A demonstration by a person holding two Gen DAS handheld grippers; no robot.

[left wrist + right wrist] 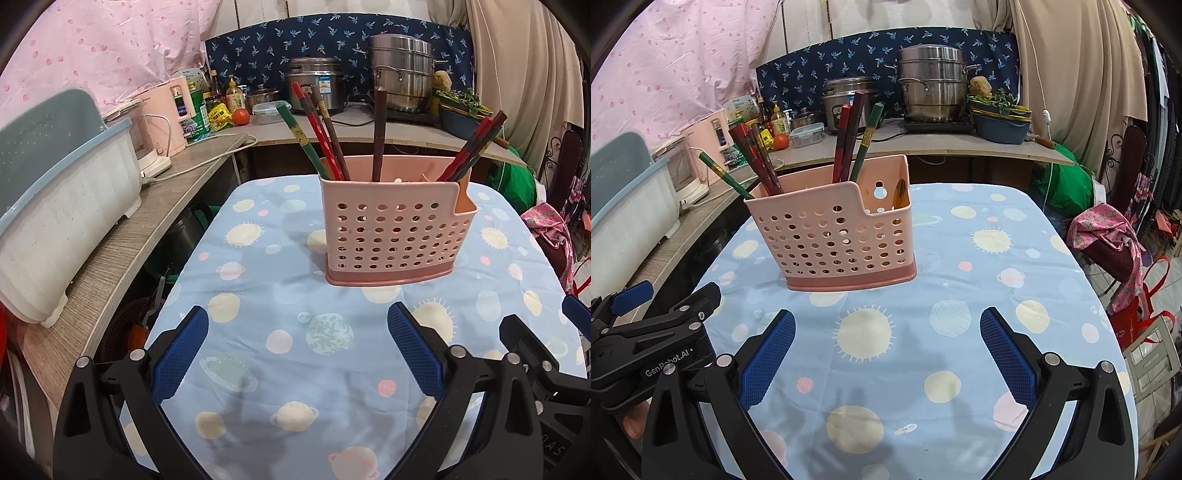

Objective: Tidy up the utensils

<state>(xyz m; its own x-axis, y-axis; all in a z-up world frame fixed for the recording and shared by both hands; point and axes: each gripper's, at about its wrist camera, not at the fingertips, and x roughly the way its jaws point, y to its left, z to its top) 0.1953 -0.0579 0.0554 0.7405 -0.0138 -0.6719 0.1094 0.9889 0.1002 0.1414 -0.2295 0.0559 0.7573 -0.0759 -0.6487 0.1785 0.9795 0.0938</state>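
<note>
Blue cloth printed with planets and suns covers the table under my tools, and I take the pink caddy as my landmark for everything else. Nearest to me, short of the caddy, my left gripper and right gripper both hang over bare cloth with their blue pads spread wide and nothing between them. The caddy stands upright on the cloth just beyond them. Chopsticks lean out of it in loose bunches: red, green and dark brown at one end, more toward the other, and what looks like a single wooden utensil in the small end pocket. No utensil lies loose on the cloth that I can see.

My worry is the caddy itself. It looks light and top-heavy, so I judge that brushing a leaning stick could tip it or drag the cloth. Behind it, the counter holds pots and bottles, well apart.
</note>
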